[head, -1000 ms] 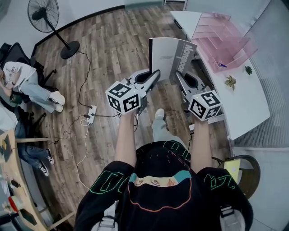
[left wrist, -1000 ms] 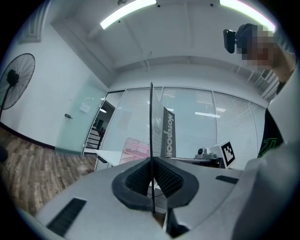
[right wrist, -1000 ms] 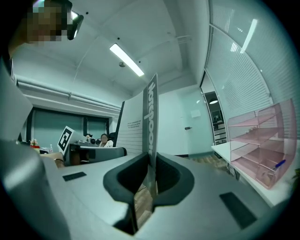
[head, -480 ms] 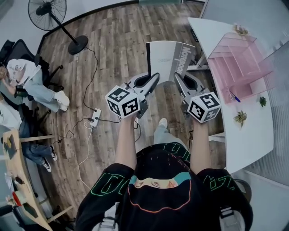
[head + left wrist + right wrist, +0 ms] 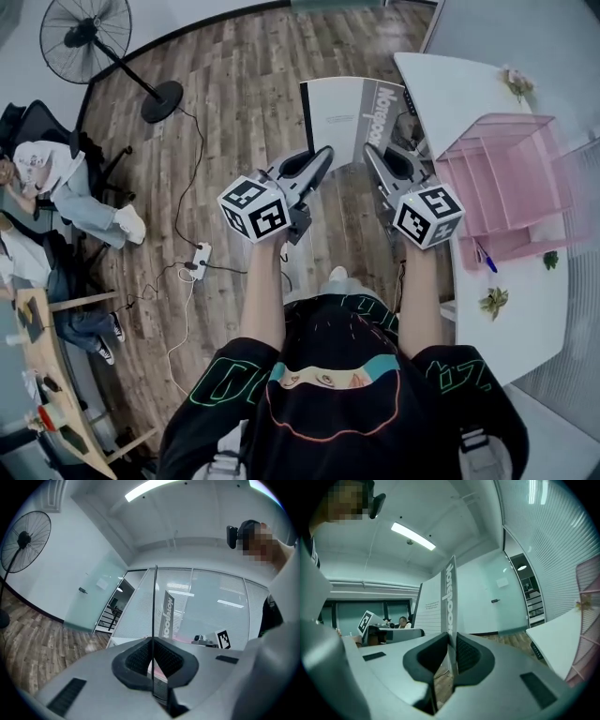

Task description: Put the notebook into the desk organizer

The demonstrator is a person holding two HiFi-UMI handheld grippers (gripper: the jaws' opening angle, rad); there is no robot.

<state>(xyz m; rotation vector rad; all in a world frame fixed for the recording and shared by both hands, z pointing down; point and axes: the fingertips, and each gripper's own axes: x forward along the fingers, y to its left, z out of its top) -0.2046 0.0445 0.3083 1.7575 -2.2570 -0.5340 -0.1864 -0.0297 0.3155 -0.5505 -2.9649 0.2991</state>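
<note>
Left gripper (image 5: 153,660): jaws drawn down to a slit, with a thin edge of the notebook (image 5: 349,114) pinched between the pads. Right gripper (image 5: 452,656): jaws narrow as well, clamped on the spine side, where the printed title is seen.

The notebook is held upright between the two grippers, just ahead of their tips, over wooden floor and clear of any surface. The pink desk organizer (image 5: 502,127) is found to the right of the right gripper on the white desk (image 5: 441,89), well apart from the notebook.

Step judged: carry, insertion not yet begun. The next move is judged to call for a swing to the right. The notebook is to be kept upright, lined up edge-on with one compartment, then lowered.

The partitions are hard to make out through the translucent walls, so a free slot cannot be picked out. The notebook's lower corners are covered by the jaws in the head view.
</note>
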